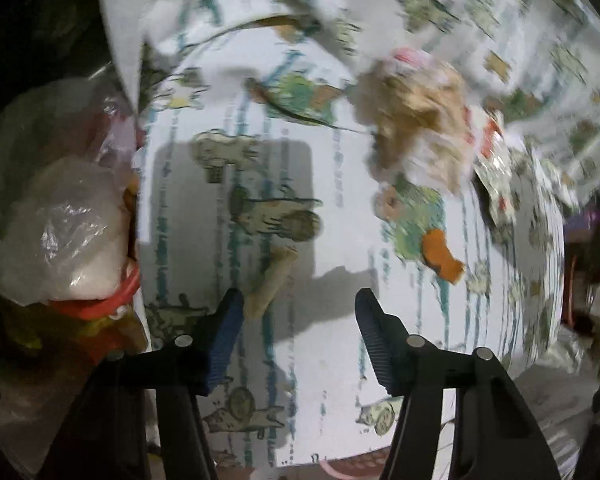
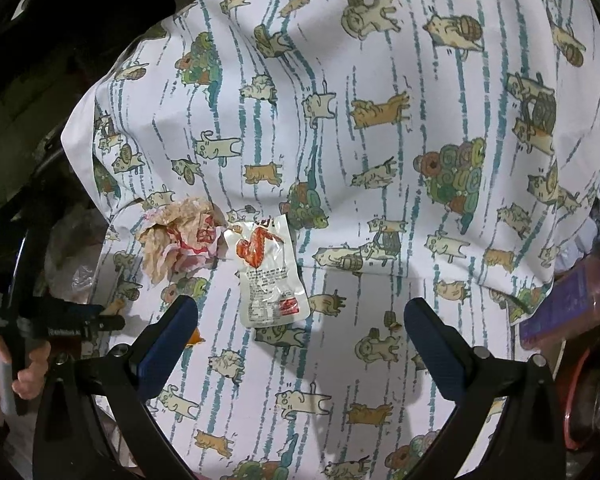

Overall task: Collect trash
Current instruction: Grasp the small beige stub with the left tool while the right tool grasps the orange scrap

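Observation:
A crumpled brown and white paper wrapper (image 2: 180, 236) lies on the cat-print tablecloth (image 2: 380, 160), with a flat white snack packet with red print (image 2: 266, 270) beside it on the right. The wrapper (image 1: 416, 120) and the packet (image 1: 496, 168) also show blurred in the left wrist view. A beige stick-shaped scrap (image 1: 272, 280) lies just ahead of my left gripper (image 1: 298, 304), close to its left finger. An orange scrap (image 1: 442, 256) lies farther right. My left gripper is open and empty. My right gripper (image 2: 300, 312) is open and empty, just short of the packet.
A trash bag (image 1: 56, 220) with clear plastic, a red ring and wrappers hangs at the table's left edge. A purple packet (image 2: 568, 300) and clutter lie past the table's right edge. My left gripper's body (image 2: 56, 328) shows at the left of the right wrist view.

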`<state>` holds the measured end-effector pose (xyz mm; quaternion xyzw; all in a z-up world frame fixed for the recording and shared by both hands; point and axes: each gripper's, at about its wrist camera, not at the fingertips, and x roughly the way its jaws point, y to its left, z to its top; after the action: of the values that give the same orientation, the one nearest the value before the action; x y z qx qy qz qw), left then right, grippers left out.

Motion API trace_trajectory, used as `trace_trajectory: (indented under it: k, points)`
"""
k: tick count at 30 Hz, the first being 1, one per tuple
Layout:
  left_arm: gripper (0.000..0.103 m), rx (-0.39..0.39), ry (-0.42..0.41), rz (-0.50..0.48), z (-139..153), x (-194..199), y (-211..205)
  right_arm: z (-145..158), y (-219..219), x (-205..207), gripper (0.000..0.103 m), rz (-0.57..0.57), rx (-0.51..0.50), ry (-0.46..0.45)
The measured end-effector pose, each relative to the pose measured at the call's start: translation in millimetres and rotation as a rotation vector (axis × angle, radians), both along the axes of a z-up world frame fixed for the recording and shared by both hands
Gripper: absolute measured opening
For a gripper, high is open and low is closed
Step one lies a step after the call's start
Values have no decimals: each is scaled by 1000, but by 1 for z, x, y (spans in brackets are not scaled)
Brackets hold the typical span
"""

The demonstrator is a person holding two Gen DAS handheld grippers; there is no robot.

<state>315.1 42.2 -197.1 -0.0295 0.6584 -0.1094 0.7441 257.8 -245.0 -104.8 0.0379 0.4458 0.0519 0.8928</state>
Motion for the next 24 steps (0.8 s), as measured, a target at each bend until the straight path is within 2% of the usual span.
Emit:
trace_trajectory:
  k: [2,4,5,7,10,12,14,18,20,24]
  points:
    - [56,4,5,-16,2,-3,-6,-1,-1,0,102,-7,14,9]
    - [52,46,-24,-15,5,-3,-10,-2,-2,0,102,-13,21,15]
    - [47,64,-36,-16,7,-3,-12,-3,-2,0,102,-14,22,17]
    - [44,100,-47,-15,6,3,-12,-5,-1,0,102,-14,19,21]
    - [43,130,-41,-18,1,12,-11,-8,0,1,102,-13,7,30]
    - [35,147,-21,-35,-6,15,-14,-11,1,3,102,-11,1,38]
    - [32,162,-22,-51,-10,16,-17,-13,1,4,102,-10,-2,43]
    - [23,139,-9,-89,-9,13,-28,-13,0,5,102,-10,-10,42]
    - [17,152,-5,-100,-9,10,-33,-12,-1,7,102,-11,-8,41]
    - [15,164,-19,-66,-4,7,-38,-12,3,9,102,-12,1,45]
